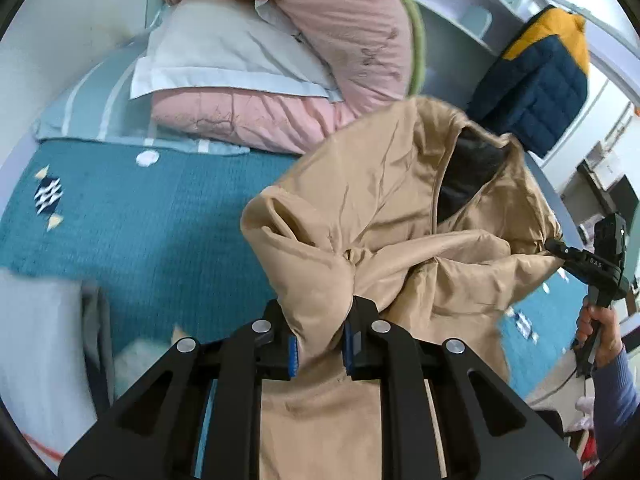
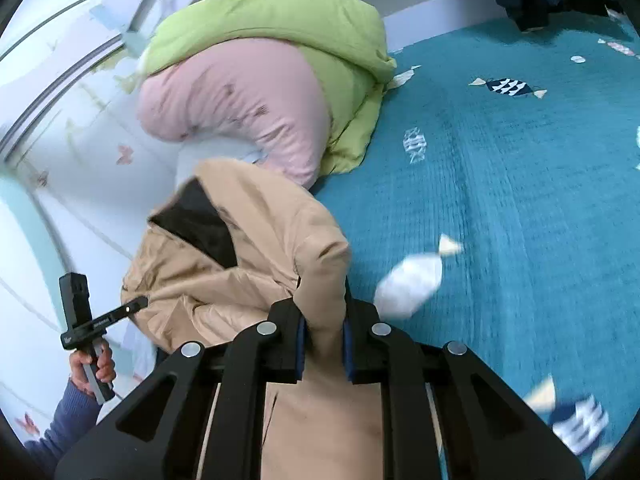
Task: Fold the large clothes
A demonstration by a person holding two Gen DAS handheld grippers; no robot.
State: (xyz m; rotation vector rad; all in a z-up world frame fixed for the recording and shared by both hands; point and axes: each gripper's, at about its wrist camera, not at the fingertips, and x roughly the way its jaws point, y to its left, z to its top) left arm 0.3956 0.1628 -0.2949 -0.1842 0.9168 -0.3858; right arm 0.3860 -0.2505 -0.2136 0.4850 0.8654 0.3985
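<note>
A tan, smooth-shelled padded coat with a dark lining (image 1: 384, 216) hangs bunched in the air above a bed covered by a teal textured bedspread with fish-like motifs (image 1: 152, 216), gripped at two places. The left gripper (image 1: 320, 344) has its blue-padded black fingers (image 1: 291, 354) pinched on a fold of the tan fabric; the right gripper (image 2: 323, 346) clamps another fold the same way, its fingers (image 2: 347, 350) narrowed around the cloth. Seen from the left wrist, the right gripper's tip bites the coat's far edge, with the person's right hand (image 1: 596, 330) on its handle; from the right wrist, the left hand (image 2: 91, 366) grips the other handle. At the head of the bed lie a pink quilt (image 1: 304, 40), a green quilt (image 2: 288, 24) and a white pillow (image 1: 224, 56). A navy-and-yellow puffer jacket (image 1: 540, 80) hangs beyond.
</note>
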